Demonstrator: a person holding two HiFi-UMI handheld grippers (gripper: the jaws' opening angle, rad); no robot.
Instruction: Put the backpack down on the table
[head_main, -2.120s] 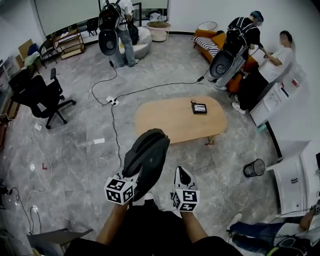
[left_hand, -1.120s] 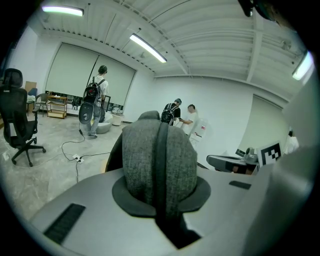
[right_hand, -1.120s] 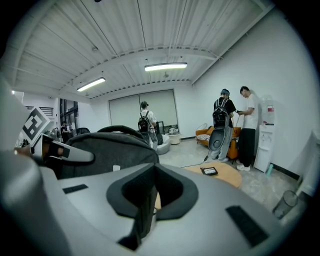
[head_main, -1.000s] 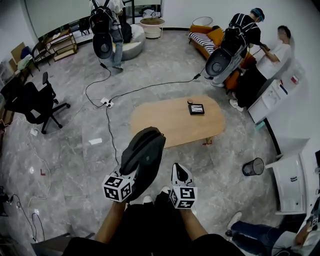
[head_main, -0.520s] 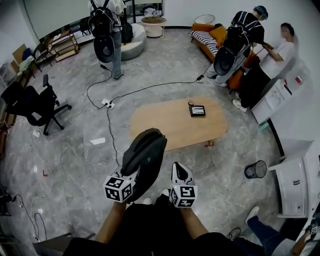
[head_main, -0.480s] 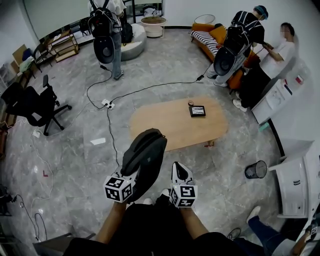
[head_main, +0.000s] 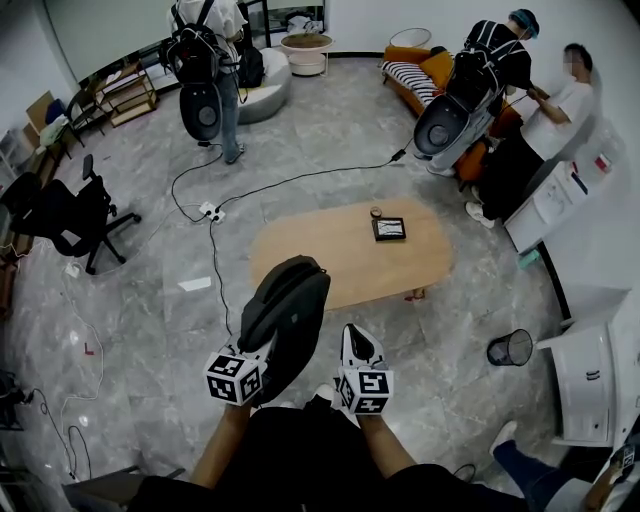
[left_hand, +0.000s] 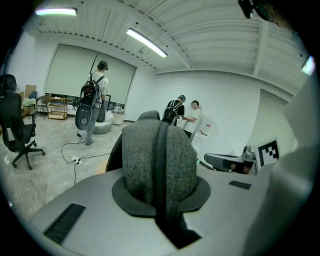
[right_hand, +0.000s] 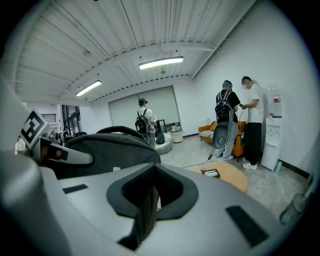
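Note:
A dark grey backpack (head_main: 290, 310) hangs in front of me above the floor, short of the wooden table (head_main: 330, 250). My left gripper (head_main: 262, 352) is shut on its top end; in the left gripper view the grey fabric (left_hand: 159, 160) fills the notch between the jaws of the left gripper (left_hand: 165, 220). My right gripper (head_main: 358, 336) floats just right of the backpack, apart from it. In the right gripper view the jaws of the right gripper (right_hand: 149, 200) meet in a narrow seam with nothing between them, and the backpack (right_hand: 110, 150) bulks at the left.
A black tablet (head_main: 388, 229) and a small round object (head_main: 375, 212) lie on the table's far right part. Cables and a power strip (head_main: 214, 214) run across the floor left of it. An office chair (head_main: 70, 215) stands left, a bin (head_main: 510, 348) right. Three people stand at the back.
The table has come slightly nearer and drifted left in the head view. Both grippers and the backpack keep their places before me, and the left grip is unchanged. The people at the back have shifted.

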